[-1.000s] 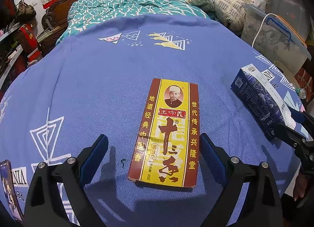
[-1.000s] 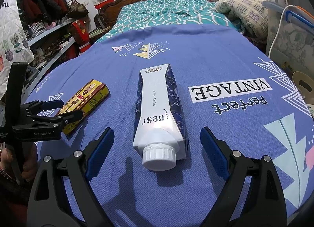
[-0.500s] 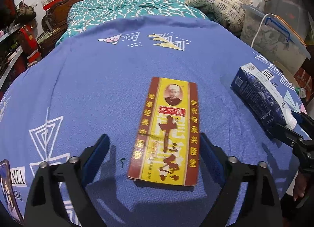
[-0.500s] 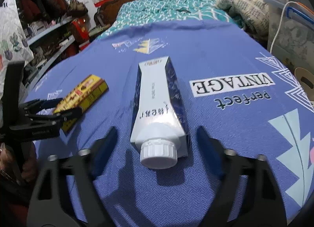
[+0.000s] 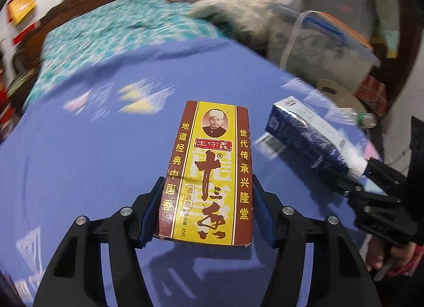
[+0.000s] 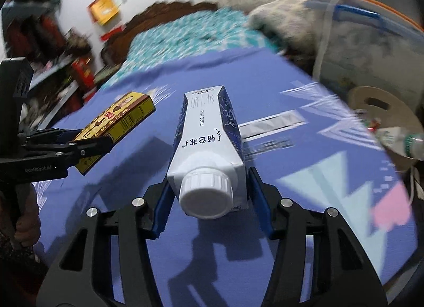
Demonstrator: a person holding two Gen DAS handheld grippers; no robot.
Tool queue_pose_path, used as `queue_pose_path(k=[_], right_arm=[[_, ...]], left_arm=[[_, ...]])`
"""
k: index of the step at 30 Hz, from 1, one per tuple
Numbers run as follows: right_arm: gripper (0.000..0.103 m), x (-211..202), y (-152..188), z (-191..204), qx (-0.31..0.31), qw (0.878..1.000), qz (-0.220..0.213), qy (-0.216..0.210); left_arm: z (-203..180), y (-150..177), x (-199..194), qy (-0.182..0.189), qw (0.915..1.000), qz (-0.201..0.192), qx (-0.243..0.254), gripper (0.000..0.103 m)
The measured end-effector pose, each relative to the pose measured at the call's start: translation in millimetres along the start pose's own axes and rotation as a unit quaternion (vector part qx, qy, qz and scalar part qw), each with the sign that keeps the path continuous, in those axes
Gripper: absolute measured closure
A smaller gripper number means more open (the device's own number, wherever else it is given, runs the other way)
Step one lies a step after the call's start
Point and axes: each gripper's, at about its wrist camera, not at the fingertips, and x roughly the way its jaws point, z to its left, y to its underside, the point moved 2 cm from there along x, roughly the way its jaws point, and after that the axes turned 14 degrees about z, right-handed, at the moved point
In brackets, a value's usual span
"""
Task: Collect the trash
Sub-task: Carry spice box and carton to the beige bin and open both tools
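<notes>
Right wrist: gripper [image 6: 209, 201] clamps capped milk carton [image 6: 205, 142]

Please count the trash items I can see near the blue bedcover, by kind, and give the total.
Yellow spice box, in the left gripper: 1
Milk carton, in the right gripper: 1
Plastic bottle, beside the bed: 1
Total: 3

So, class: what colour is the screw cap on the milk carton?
White. The screw cap on the milk carton shows best in the right wrist view.
</notes>
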Motion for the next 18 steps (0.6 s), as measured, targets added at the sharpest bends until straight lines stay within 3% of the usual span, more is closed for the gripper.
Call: queue_pose_path(k=[5,10,16,18], right_arm=[[0.048,-25,-13,-79,0.063,0.996,-0.043,0.044],[0.048,-50,-26,-182,0.151,0.980,-0.079,0.103],[0.045,-42,-63,-263,0.210,0.962,-0.070,0.160],[0.041,-33,-76,-279,0.221,0.957,-0.067,0.176]], left_arm=[[-78,-63,13,0.023,0.9962,-0.007,0.084,0.045],[-178,-127,41,0.056,0.9829,-0.004,0.176,0.045],[-284,-191,90,0.081,0.9684,0.018,0.235,0.044],[-306,-208,111,0.078,0.9666,0.030,0.242,0.037]])
